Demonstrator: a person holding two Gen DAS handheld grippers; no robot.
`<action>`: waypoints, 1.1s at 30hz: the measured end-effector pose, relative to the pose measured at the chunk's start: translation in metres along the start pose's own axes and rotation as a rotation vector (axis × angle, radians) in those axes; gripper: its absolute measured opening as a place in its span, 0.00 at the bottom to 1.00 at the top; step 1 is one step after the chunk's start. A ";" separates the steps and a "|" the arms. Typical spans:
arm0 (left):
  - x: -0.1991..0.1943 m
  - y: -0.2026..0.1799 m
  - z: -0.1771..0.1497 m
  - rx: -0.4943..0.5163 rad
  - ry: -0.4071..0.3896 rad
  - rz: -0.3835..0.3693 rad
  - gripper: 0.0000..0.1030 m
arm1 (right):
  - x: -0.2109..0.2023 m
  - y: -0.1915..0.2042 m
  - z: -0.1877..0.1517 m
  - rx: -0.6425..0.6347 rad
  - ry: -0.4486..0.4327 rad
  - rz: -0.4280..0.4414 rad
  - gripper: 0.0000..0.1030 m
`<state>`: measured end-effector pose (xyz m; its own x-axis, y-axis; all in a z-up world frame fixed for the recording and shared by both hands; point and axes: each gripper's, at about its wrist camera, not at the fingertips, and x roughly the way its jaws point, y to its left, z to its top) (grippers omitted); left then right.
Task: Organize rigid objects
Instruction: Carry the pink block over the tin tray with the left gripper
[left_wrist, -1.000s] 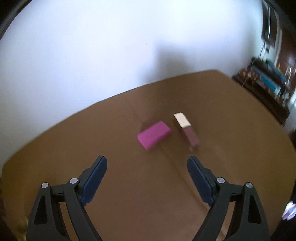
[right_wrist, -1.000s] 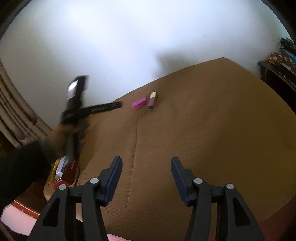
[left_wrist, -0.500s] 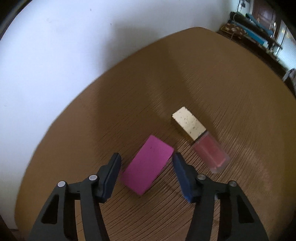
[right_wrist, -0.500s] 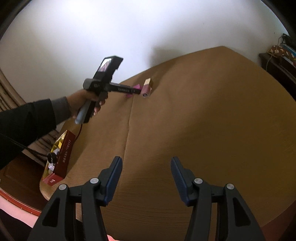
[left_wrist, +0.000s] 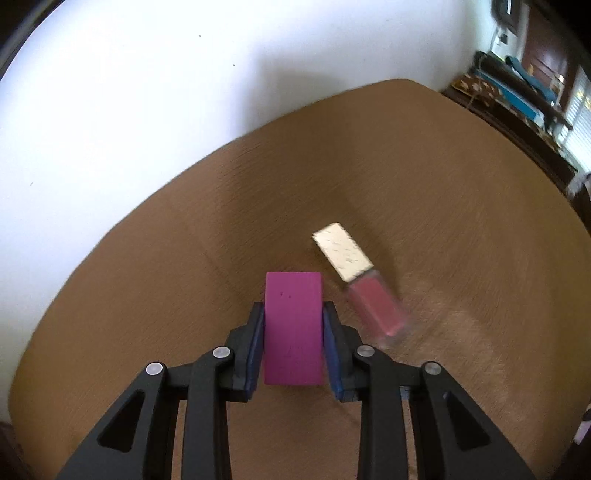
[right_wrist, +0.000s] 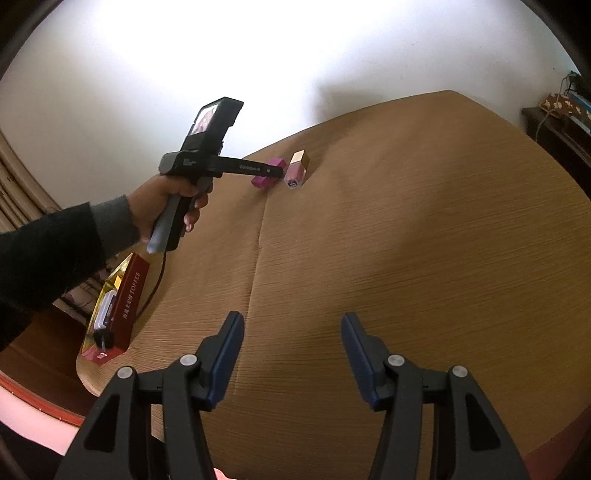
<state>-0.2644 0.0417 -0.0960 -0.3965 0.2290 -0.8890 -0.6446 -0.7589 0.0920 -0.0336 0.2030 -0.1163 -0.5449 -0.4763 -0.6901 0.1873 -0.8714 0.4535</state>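
Observation:
A magenta block (left_wrist: 293, 343) lies on the brown table (left_wrist: 461, 221) between the blue pads of my left gripper (left_wrist: 293, 308). Its jaws are closing, and both pads touch the block's long sides. Just right of it lies a pink lip-gloss bottle (left_wrist: 373, 304) with a gold cap, slightly blurred. In the right wrist view the same block (right_wrist: 260, 181) and bottle (right_wrist: 295, 171) sit at the table's far edge, with the left gripper (right_wrist: 275, 170) on the block. My right gripper (right_wrist: 292, 325) hovers open over the near part of the table, with nothing between its fingers.
A person's hand (right_wrist: 166, 199) in a dark sleeve holds the left gripper. A red toffee box (right_wrist: 129, 295) with small items lies at the table's left edge. Dark furniture with books (left_wrist: 517, 88) stands to the right, and a white wall lies behind.
My left gripper has come down over the magenta block and its jaws have narrowed from wide apart to touching the block's sides. The right gripper has sunk a little, still open.

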 end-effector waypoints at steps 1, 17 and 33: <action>-0.005 -0.003 -0.001 -0.015 -0.009 0.026 0.25 | -0.001 0.001 0.001 -0.004 -0.008 -0.003 0.54; -0.142 -0.017 -0.045 -0.235 -0.196 0.286 0.25 | -0.024 0.031 -0.001 -0.094 -0.080 -0.035 0.54; -0.225 0.000 -0.103 -0.319 -0.270 0.436 0.25 | -0.022 0.051 -0.010 -0.186 -0.066 -0.034 0.54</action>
<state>-0.1078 -0.0724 0.0584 -0.7590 -0.0291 -0.6504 -0.1740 -0.9536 0.2457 -0.0041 0.1678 -0.0840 -0.6051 -0.4425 -0.6618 0.3121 -0.8966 0.3141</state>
